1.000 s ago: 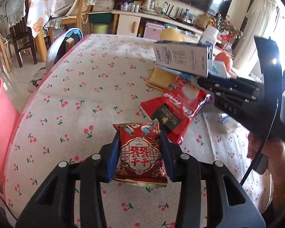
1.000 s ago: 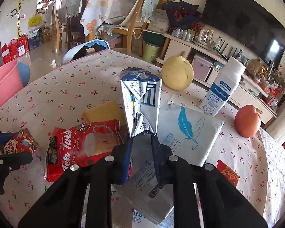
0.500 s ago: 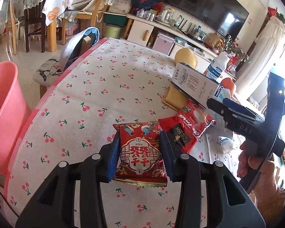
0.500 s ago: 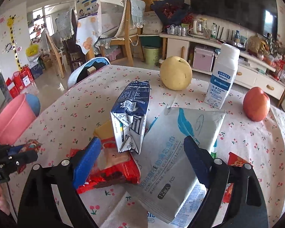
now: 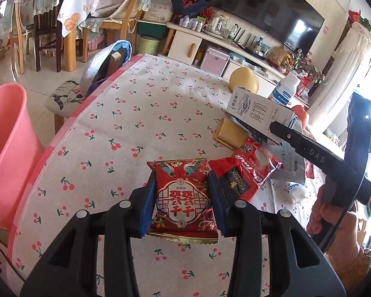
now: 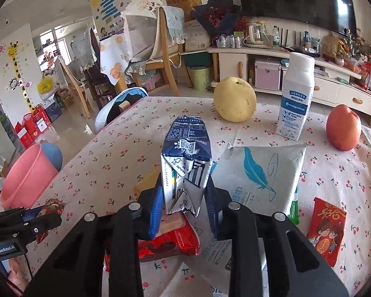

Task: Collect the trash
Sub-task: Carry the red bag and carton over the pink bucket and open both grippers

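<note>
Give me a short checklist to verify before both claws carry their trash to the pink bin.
1. Left claw is shut on the red snack packet: ok, both pads press its sides.
2. Right claw is shut on the milk carton: ok, it is clamped at its folded end.
3. Carton is free of the table: ok, in the left view it hangs above the other wrappers.
4. Pink bin is open and reachable: ok, it stands beside the table edge on the left.
5. Snack packet is lifted off the cloth: cannot tell.
6. Carton is empty and will not drip: cannot tell.
</note>
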{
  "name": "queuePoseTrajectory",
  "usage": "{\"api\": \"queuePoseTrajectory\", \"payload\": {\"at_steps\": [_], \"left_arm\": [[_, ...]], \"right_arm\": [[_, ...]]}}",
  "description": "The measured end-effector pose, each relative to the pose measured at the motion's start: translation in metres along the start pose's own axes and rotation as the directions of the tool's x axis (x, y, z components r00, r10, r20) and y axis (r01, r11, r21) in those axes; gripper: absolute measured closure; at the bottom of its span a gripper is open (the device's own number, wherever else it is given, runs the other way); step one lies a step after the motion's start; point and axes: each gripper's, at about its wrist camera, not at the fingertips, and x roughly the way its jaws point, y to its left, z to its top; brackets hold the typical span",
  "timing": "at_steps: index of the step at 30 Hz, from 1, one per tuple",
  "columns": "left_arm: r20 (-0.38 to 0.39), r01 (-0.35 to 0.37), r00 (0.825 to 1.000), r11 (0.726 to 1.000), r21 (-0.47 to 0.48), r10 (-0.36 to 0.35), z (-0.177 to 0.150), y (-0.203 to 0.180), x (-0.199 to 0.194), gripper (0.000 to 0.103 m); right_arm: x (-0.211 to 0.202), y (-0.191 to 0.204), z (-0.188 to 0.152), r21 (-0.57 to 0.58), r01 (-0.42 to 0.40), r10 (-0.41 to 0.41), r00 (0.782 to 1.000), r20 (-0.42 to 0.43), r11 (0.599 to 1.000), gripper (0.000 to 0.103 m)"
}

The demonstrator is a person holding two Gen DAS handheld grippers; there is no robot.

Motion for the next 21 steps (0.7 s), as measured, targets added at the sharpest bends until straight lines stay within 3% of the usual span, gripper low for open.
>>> {"api": "queuePoseTrajectory", "payload": {"at_steps": [3,12,21], "left_arm": [[0.019,-0.010,1.000,1.000,-0.003,0.010,0.003,0.002,-0.004,0.061],[0.106,-0.042,0.993,0.999,-0.020,0.044,0.013,0.012,-0.025,0.061],[0.197,-0.075,0.976,0.991,-0.110,0.095,0.026,0.040,-0.054,0.061]], "right_arm": [[-0.013,0.007,0.000,-0.012,0.009,-0.008,1.000,0.025,1.000,0.072],[-0.064,0.035,0.001,0.017,-0.067,0.065,0.993,0.099,0.998,0.072],[-0.086,0.101,-0.004,0.012,-0.182,0.180,0.980,0.085,0.983,0.072]]}}
